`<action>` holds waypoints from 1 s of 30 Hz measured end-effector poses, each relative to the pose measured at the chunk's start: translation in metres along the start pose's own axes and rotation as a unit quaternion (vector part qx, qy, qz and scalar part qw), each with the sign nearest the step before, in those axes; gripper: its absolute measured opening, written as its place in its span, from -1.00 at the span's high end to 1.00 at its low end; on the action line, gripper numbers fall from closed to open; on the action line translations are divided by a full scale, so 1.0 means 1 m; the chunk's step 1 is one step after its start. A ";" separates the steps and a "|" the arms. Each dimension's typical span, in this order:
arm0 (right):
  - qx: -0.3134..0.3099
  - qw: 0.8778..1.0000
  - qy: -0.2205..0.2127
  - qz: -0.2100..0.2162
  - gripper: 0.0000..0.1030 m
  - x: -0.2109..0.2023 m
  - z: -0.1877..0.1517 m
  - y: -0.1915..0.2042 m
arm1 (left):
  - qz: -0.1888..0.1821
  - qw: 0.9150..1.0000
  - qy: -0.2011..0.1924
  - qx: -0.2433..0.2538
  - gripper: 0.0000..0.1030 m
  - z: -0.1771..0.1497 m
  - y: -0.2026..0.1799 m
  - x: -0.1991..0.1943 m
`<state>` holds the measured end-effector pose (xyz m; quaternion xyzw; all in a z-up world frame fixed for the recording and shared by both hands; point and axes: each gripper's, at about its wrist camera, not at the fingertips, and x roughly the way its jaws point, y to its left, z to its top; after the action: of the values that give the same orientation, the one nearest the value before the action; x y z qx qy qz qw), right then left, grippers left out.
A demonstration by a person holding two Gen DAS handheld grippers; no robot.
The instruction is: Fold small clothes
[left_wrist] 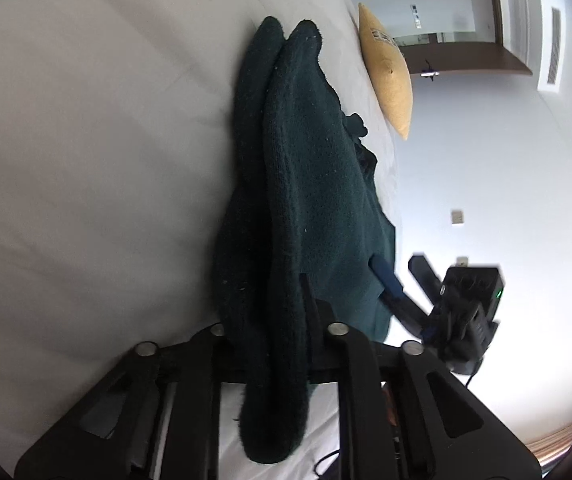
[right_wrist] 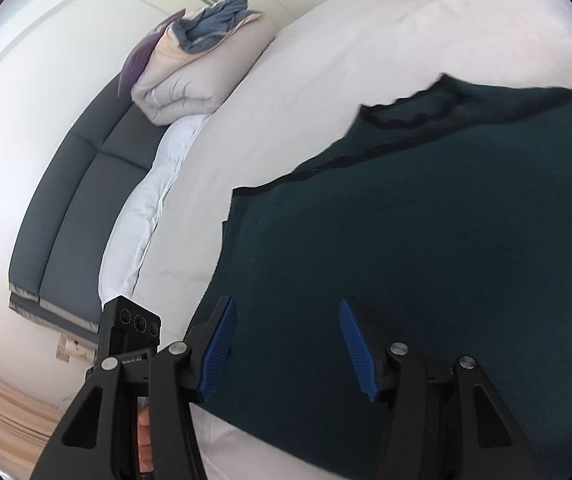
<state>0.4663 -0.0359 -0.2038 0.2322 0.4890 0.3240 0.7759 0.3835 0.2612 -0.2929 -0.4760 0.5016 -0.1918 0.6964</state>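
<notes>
Clamped in the left gripper (left_wrist: 281,320), a fold of the green sweater (left_wrist: 306,184) runs toward 12 o'clock. Right gripper (right_wrist: 286,344) gapes wide, holding nothing, the sweater spread on the bed (right_wrist: 326,80) beneath it.

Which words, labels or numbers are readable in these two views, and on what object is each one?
None can be read with certainty.
Small white print on the black camera box beside the right gripper: too blurred.
Dark printed patch on the yellow cushion: too small.
</notes>
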 end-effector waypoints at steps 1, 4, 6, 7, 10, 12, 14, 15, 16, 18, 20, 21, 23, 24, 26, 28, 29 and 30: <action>0.000 1.000 0.008 0.001 -0.13 0.008 0.003 0.001 | 0.002 1.000 -0.004 0.005 0.83 0.000 -0.001 0.000; 0.016 0.999 0.043 -0.001 -0.23 0.037 0.010 -0.010 | 0.010 1.000 -0.018 0.020 0.85 -0.005 -0.005 -0.004; 0.012 0.999 0.029 0.007 -0.23 0.039 0.010 -0.012 | 0.016 0.999 -0.025 0.028 0.86 -0.007 -0.010 -0.006; 0.007 1.000 0.023 0.008 -0.26 0.038 0.009 -0.012 | 0.020 0.999 -0.028 0.034 0.86 -0.009 -0.012 -0.009; -0.017 1.000 0.016 0.011 -0.31 0.035 0.003 -0.009 | 0.037 0.997 -0.037 0.061 0.87 -0.009 -0.033 -0.006; 0.007 0.999 0.017 0.029 -0.31 0.028 0.006 -0.016 | 0.048 0.995 -0.041 0.083 0.87 -0.010 -0.051 -0.005; 0.049 0.997 0.022 0.052 -0.31 0.019 0.011 -0.027 | 0.058 0.992 -0.043 0.101 0.87 -0.010 -0.070 0.000; 0.059 0.996 0.020 0.059 -0.31 0.013 0.013 -0.030 | 0.063 0.991 -0.045 0.111 0.87 -0.011 -0.079 0.000; 0.063 0.996 0.014 0.068 -0.32 0.005 0.016 -0.034 | 0.068 0.989 -0.046 0.122 0.87 -0.012 -0.089 0.001; 0.074 0.994 0.008 0.084 -0.38 -0.008 0.021 -0.044 | 0.078 0.986 -0.049 0.142 0.87 -0.014 -0.107 0.006; 0.104 0.988 0.006 0.116 -0.42 -0.020 0.026 -0.061 | 0.090 0.981 -0.049 0.163 0.87 -0.018 -0.125 0.013; 0.115 0.985 0.004 0.130 -0.42 -0.025 0.027 -0.068 | 0.095 0.979 -0.045 0.174 0.87 -0.020 -0.135 0.020; 0.134 0.979 0.003 0.154 -0.46 -0.035 0.031 -0.083 | 0.105 0.975 -0.039 0.193 0.87 -0.022 -0.155 0.037; 0.141 0.976 0.003 0.165 -0.47 -0.038 0.032 -0.089 | 0.111 0.972 -0.034 0.205 0.87 -0.024 -0.165 0.047; 0.154 0.971 0.001 0.186 -0.48 -0.045 0.035 -0.102 | 0.121 0.967 -0.025 0.225 0.87 -0.029 -0.183 0.067; 0.161 0.966 0.001 0.204 -0.53 -0.048 0.037 -0.113 | 0.125 0.962 -0.012 0.241 0.87 -0.035 -0.199 0.093; 0.164 0.964 0.002 0.211 -0.53 -0.051 0.039 -0.120 | 0.127 0.960 -0.004 0.249 0.87 -0.039 -0.204 0.105; 0.167 0.961 0.003 0.223 -0.53 -0.051 0.041 -0.124 | 0.129 0.958 0.004 0.257 0.87 -0.042 -0.209 0.120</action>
<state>0.5216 -0.1601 -0.2397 0.4601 0.4747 0.4032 0.6328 0.4411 0.0524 -0.1777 -0.2115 0.4957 -0.2242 0.8120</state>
